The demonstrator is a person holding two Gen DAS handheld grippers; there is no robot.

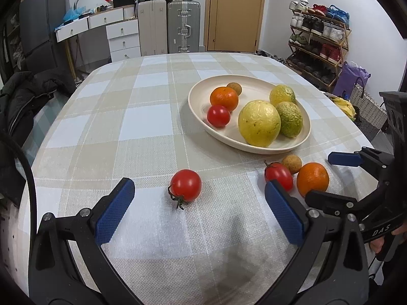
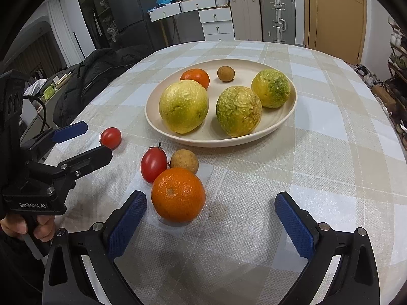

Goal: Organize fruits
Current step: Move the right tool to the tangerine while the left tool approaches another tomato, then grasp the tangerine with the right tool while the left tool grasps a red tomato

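Observation:
A cream plate point(image 1: 201, 111) point(image 2: 285, 117) holds three yellow-green fruits, an orange, a longan and, in the left wrist view, a red tomato point(image 1: 218, 116). On the cloth lie a round tomato point(image 1: 185, 185) point(image 2: 111, 137), an oval tomato point(image 1: 278, 175) point(image 2: 153, 165), a longan point(image 1: 292, 163) point(image 2: 184, 161) and an orange point(image 1: 312, 179) point(image 2: 178, 194). My left gripper point(image 1: 199, 204) is open, with the round tomato just ahead between its fingers. My right gripper point(image 2: 211, 218) is open, with the orange near its left finger.
The table carries a checked beige and white cloth point(image 1: 142, 117). A dark jacket point(image 2: 94, 76) lies at the table's left edge. A shoe rack point(image 1: 320, 43), suitcases point(image 1: 183, 25) and drawers point(image 1: 122, 38) stand beyond the table.

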